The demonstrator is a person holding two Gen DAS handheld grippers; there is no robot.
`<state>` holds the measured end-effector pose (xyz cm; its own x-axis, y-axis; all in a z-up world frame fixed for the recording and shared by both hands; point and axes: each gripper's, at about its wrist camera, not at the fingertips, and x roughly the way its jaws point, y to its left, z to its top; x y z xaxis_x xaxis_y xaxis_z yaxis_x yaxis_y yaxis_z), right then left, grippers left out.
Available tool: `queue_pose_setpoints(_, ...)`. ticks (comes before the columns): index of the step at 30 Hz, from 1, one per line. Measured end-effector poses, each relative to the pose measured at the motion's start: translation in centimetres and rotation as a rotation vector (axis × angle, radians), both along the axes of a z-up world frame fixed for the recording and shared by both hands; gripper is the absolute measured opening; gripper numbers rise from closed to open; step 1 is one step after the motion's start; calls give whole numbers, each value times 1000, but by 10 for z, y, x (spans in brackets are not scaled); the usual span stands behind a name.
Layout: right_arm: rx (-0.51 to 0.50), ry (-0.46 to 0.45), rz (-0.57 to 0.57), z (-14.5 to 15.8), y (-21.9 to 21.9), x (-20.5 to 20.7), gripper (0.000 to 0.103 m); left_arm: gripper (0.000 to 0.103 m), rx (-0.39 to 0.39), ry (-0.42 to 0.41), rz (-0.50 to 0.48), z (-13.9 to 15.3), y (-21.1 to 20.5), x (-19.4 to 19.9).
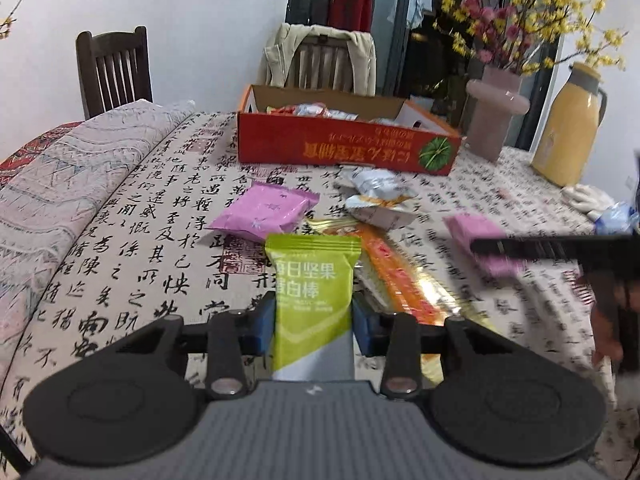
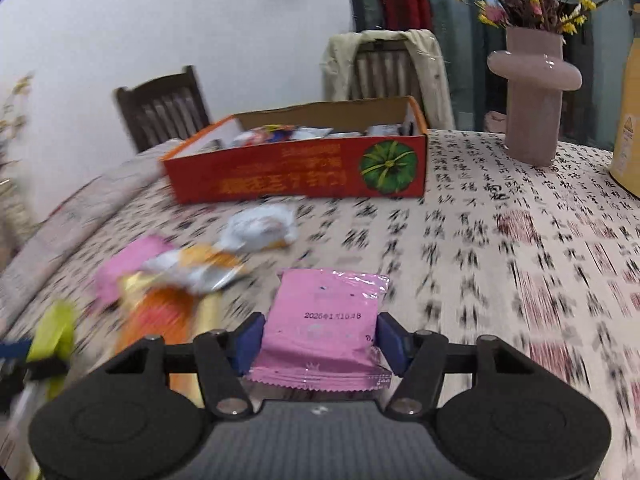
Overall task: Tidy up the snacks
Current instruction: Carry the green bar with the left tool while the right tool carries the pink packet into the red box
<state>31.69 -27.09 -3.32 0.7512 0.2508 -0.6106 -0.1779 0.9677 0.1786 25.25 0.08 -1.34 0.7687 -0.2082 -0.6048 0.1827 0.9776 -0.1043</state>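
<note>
Our left gripper point(image 1: 314, 322) clamps a green snack bar point(image 1: 314, 292) above the table point(image 1: 120, 220). Our right gripper point(image 2: 320, 340) pinches a pink packet point(image 2: 324, 320) near the red box point(image 2: 296, 172)

Bare tablecloth point(image 2: 500, 280) right of the snack pile point(image 2: 192, 276).

The right wrist view is smearing the snack pile point(image 2: 176, 276) at nine o'clock, so its wrappers are running together unreadably. The red box point(image 2: 304, 172) is showing lettering too blurred to read, and its front wall is hiding most of its contents. At three o'clock the frame edge is cutting off the yellow flask point(image 2: 628, 140). In the left wrist view, a blurred black bar point(image 1: 540, 246) is covering part of the far pink packet point(image 1: 480, 240).
</note>
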Motion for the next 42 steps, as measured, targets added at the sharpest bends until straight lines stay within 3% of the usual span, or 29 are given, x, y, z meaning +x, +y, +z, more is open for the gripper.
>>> queue_pose_setpoints(9,15,-104,26,24,-1,-106,60,39,-15,-69,-38,27,-21,-39)
queue_pose_setpoints(14,40,-132,18,35,-15,-117,61,39,-28,-81,-62,40,-31,-39)
queue_pose_setpoints(18,46,-190,31,55,-26,-104,61,39,-44,-98,-102,63,-36,-15)
queue_pose_setpoints(25,34,-309,45,104,-44,-33,61,38,-73,-179,-135,138,-54,76)
queue_pose_setpoints(28,9,-353,39,124,-48,16,61,38,-44,-236,-115,166,-70,130)
queue_pose_setpoints(31,39,-322,20,130,-54,83,60,38,-60,-235,-90,178,-84,183)
queue_pose_setpoints(36,25,-253,-14,112,-52,176,60,38,-66,-204,-64,169,-112,262)
queue_pose_setpoints(42,-73,-151,-36,71,-34,259,61,38,-99,-20,-42,109,-136,349)
